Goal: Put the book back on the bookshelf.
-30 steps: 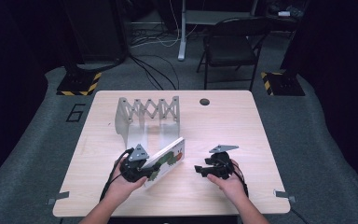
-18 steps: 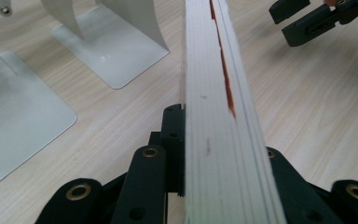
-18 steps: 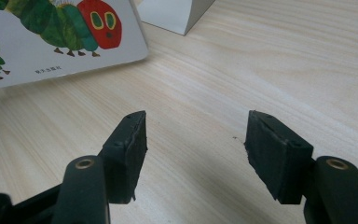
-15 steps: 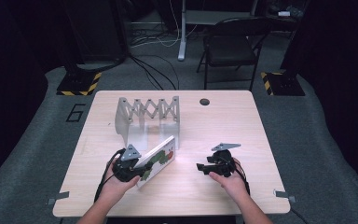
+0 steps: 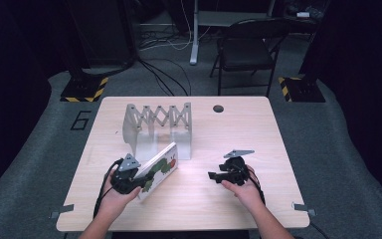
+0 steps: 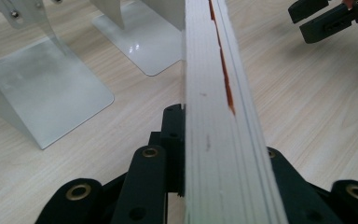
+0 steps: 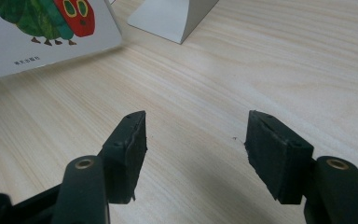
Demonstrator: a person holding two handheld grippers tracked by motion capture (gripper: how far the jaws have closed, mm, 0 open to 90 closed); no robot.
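Pale wooden tabletop (image 5: 199, 199) carries a metal rack (image 5: 156, 127); just before it, the left gripper (image 5: 140, 180) has its fingers clamped on a picture book (image 5: 161, 168). Right of the book, the right gripper (image 5: 213, 175) rests, fingers parted, empty.

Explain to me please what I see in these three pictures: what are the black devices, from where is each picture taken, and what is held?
A person sits at a wooden table and holds a hand-operated tool with two black jaws in each hand. The high view looks down from above the person. The other two pictures come from small cameras riding on the tools, looking along their jaws.

The left gripper is shut on a picture book with a green caterpillar on its cover; in the left gripper view you see the book's page edge running between the jaws. The right gripper is open and holds nothing, just above bare wood. Behind the book stands a metal expanding book rack.
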